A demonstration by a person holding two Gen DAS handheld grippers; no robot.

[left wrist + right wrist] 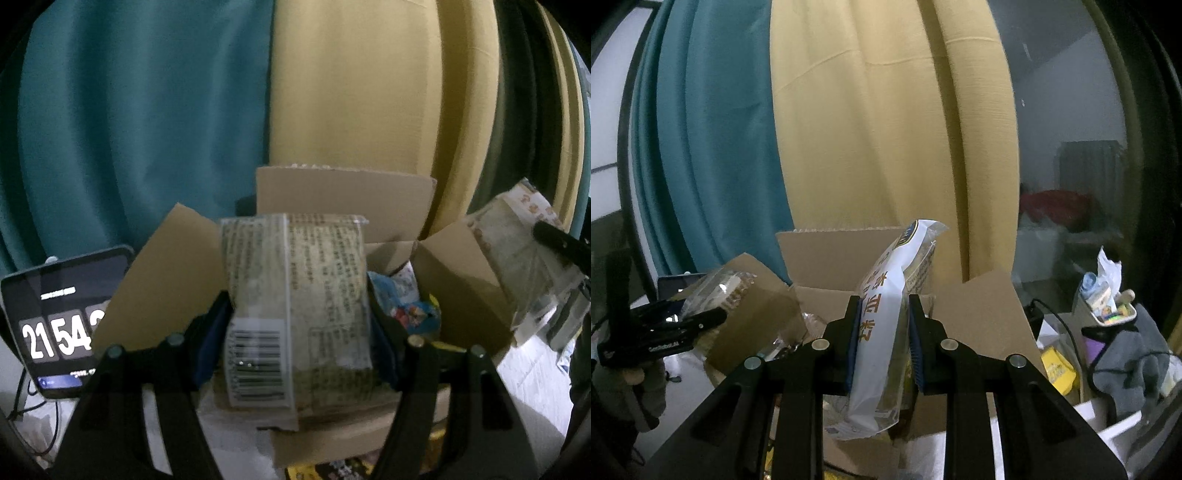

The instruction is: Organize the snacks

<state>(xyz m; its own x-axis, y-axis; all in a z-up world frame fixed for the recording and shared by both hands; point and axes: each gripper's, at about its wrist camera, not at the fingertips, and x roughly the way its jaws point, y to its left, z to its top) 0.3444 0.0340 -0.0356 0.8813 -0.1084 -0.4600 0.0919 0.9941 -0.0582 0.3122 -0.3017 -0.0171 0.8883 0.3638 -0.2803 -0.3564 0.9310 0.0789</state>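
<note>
My left gripper [295, 317] is shut on a clear snack packet [295, 295] with a barcode label, held over the open cardboard box [343, 199]. Blue and white snack packs [406, 299] lie inside the box. My right gripper [882, 332] is shut on a white snack bag [886, 332] with orange lettering, held upright above the same box [827, 251]. The right gripper with its bag shows at the right edge of the left wrist view [524, 258]. The left gripper with its packet shows at the left of the right wrist view [683, 317].
A phone [62, 317] showing a clock stands left of the box. Teal [129, 129] and yellow [351, 92] curtains hang behind. A yellow packet [1058, 367], grey cloth [1126, 358] and a cup of small items [1108, 299] sit to the right.
</note>
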